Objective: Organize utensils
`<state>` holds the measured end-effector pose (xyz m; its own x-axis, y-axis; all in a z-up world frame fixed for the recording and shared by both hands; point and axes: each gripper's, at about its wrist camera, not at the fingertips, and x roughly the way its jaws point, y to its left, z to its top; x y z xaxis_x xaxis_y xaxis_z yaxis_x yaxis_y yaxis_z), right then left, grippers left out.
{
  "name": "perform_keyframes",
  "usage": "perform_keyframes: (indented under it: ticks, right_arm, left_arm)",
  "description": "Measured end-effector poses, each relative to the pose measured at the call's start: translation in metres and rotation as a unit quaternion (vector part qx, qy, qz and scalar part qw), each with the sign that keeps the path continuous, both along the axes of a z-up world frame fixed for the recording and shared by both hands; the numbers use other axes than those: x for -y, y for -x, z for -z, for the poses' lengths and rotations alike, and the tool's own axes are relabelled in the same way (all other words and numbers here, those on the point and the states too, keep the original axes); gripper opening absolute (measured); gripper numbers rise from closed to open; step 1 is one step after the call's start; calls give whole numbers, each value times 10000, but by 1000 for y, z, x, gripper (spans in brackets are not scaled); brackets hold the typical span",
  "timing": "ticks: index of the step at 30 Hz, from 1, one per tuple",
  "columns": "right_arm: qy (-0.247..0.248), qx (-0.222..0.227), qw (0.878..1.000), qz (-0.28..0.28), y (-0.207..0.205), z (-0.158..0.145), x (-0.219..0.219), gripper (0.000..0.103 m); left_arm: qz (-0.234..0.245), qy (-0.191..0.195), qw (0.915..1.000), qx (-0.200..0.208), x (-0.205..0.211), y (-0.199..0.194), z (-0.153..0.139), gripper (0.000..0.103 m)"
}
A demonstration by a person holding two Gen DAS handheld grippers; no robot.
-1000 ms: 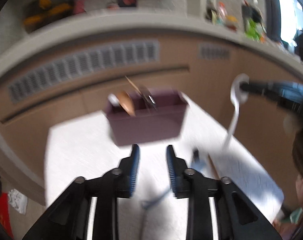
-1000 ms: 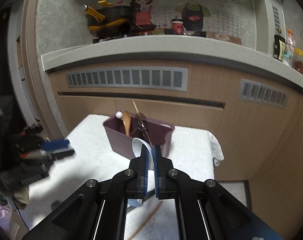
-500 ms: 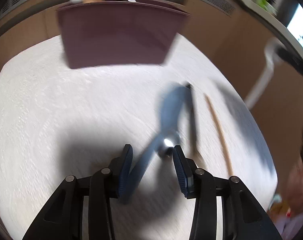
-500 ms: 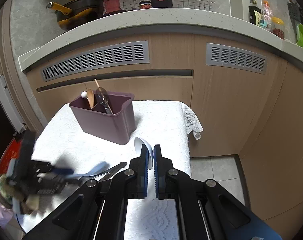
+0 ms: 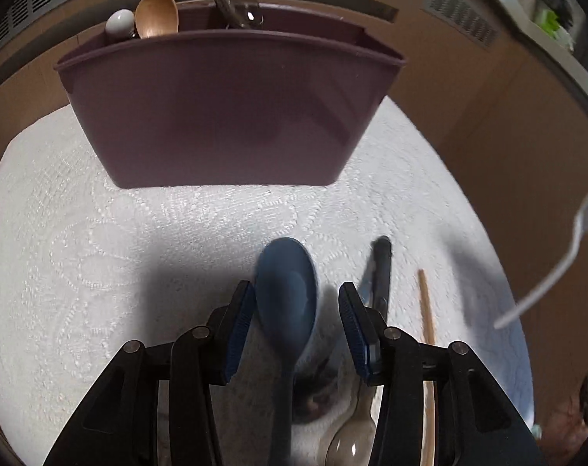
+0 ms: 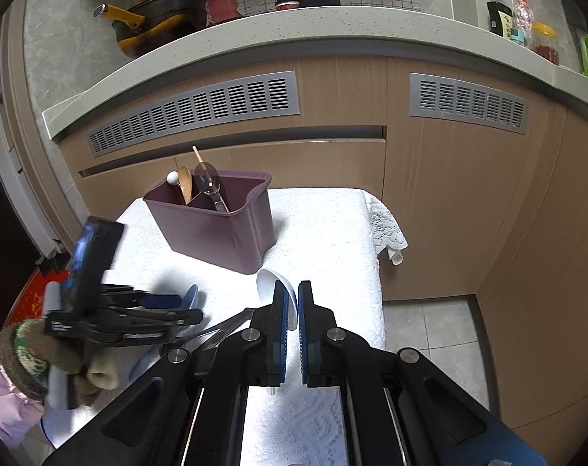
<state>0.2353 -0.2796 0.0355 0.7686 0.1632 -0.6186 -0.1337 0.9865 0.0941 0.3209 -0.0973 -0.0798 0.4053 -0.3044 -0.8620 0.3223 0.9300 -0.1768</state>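
Observation:
A purple utensil caddy [image 5: 224, 105] stands on the white-clothed table [image 5: 61, 233] and holds a wooden spoon [image 5: 157, 13], a white-tipped utensil and a metal spoon. It also shows in the right wrist view [image 6: 216, 229]. My left gripper [image 5: 296, 299] is open, low over the cloth, its jaws on either side of a blue spoon [image 5: 288, 291]. My right gripper [image 6: 290, 299] is shut on a white spoon [image 6: 272, 283], held above the table; that spoon also shows in the left wrist view [image 5: 546, 283].
Beside the blue spoon lie a dark-handled utensil [image 5: 379, 268], a wooden chopstick [image 5: 426, 306] and a clear spoon [image 5: 350, 439]. Wooden cabinet fronts [image 6: 333, 97] with grey vents rise behind the table. The table's right edge drops to a tiled floor [image 6: 430, 326].
My left gripper has dropped from above the table to the cloth and moved forward so the blue spoon's bowl lies between its jaws. My right gripper has pulled back with the white spoon.

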Motion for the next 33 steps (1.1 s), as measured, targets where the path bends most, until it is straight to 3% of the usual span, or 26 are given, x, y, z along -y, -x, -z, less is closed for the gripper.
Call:
perform_keyframes:
  ticks: [2, 6, 9, 12, 15, 18, 22, 25, 29, 33]
  right_arm:
    - [0, 16, 10000, -31, 1, 0, -2, 4]
    - [-5, 74, 10000, -51, 2, -4, -8, 4]
    - [-1, 123, 9999, -55, 2, -8, -12, 4]
    - [-33, 311, 9995, -36, -1, -25, -18, 4]
    - [-22, 671, 9977, -70, -7, -60, -27, 4]
    - [128, 1230, 9923, -110, -18, -110, -40, 4]
    - [300, 1687, 9851, -159, -41, -156, -56, 4]
    - [412, 1742, 9836, -222, -66, -166, -69, 4]
    - [470, 1508, 9869, -316, -105, -149, -82, 4]
    - [502, 1114, 9918, -375, -135, -118, -89, 4]
  left_arm:
    - [-64, -142, 9997, 178, 2, 4, 1, 35]
    - [-41, -122, 9967, 806, -5, 32, -21, 34]
    - [-151, 89, 9875, 1566, -22, 62, -63, 34]
    - [-204, 383, 9747, 2191, -35, 71, -115, 34]
    - [-182, 589, 9602, 2725, -43, 66, -169, 34]
    - [-253, 760, 9379, 3375, -53, 52, -225, 34]
    - [-269, 1065, 9188, 3791, -67, 26, -269, 34]
    - [-314, 1202, 9070, 4025, -76, -4, -277, 34]
    - [-267, 1318, 9124, 3866, -79, -42, -267, 35]
    - [-410, 1401, 9175, 3699, -81, -75, -231, 35]
